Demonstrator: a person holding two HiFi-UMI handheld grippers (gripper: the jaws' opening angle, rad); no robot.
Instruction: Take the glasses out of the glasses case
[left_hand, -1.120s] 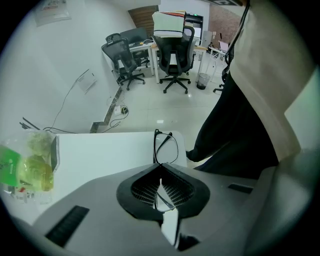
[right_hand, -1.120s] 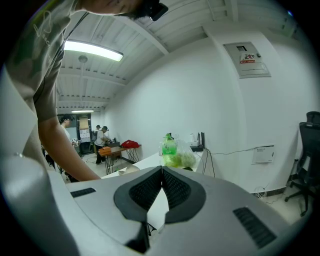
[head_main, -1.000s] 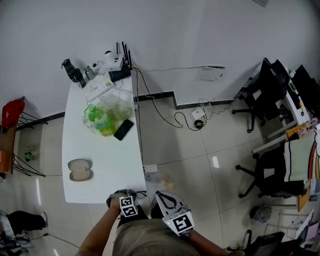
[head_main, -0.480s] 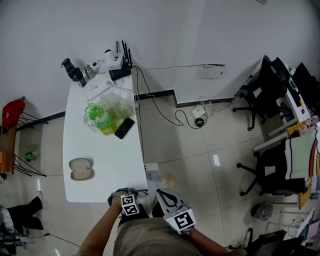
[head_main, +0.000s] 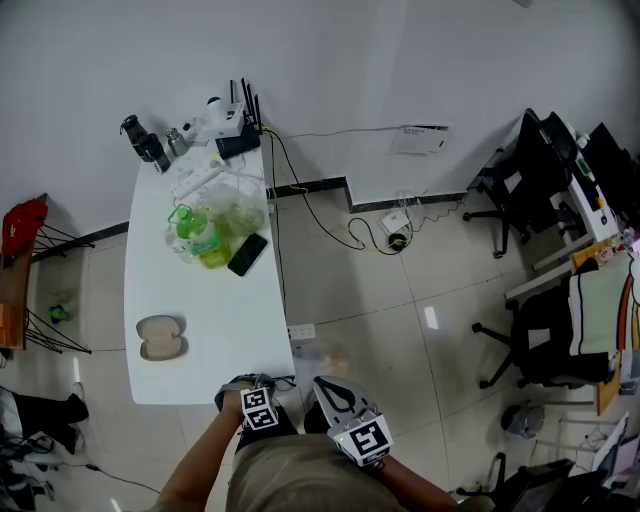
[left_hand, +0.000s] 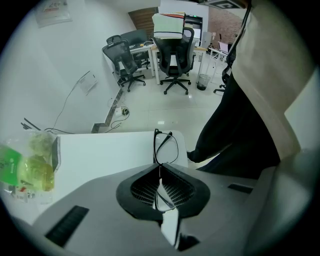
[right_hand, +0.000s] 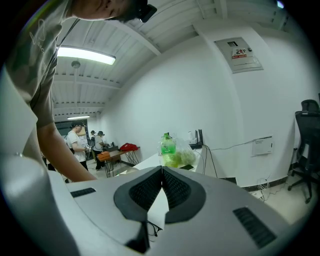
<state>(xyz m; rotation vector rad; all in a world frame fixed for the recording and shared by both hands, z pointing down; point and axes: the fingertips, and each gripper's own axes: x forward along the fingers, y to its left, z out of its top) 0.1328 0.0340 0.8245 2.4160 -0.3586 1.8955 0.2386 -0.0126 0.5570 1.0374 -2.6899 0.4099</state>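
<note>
The tan glasses case (head_main: 160, 337) lies open on the white table (head_main: 215, 320), near its front end. My left gripper (head_main: 262, 388) hangs just off the table's front corner, beside my body. In the left gripper view its jaws (left_hand: 160, 167) are shut on a temple of the black-framed glasses (left_hand: 166, 147), which stick out ahead over the table corner. My right gripper (head_main: 325, 390) hovers next to it above the floor. In the right gripper view the right gripper (right_hand: 161, 170) is shut with nothing between its jaws.
A green bottle in a clear bag (head_main: 205, 235) and a black phone (head_main: 246, 255) sit mid-table, with a router and small devices (head_main: 228, 130) at the far end. Cables (head_main: 370, 235) trail over the floor. Office chairs (head_main: 530, 180) stand at the right.
Both grippers, the glasses and the case stand as before. Only a person's leg on the floor at the far left has shifted.
</note>
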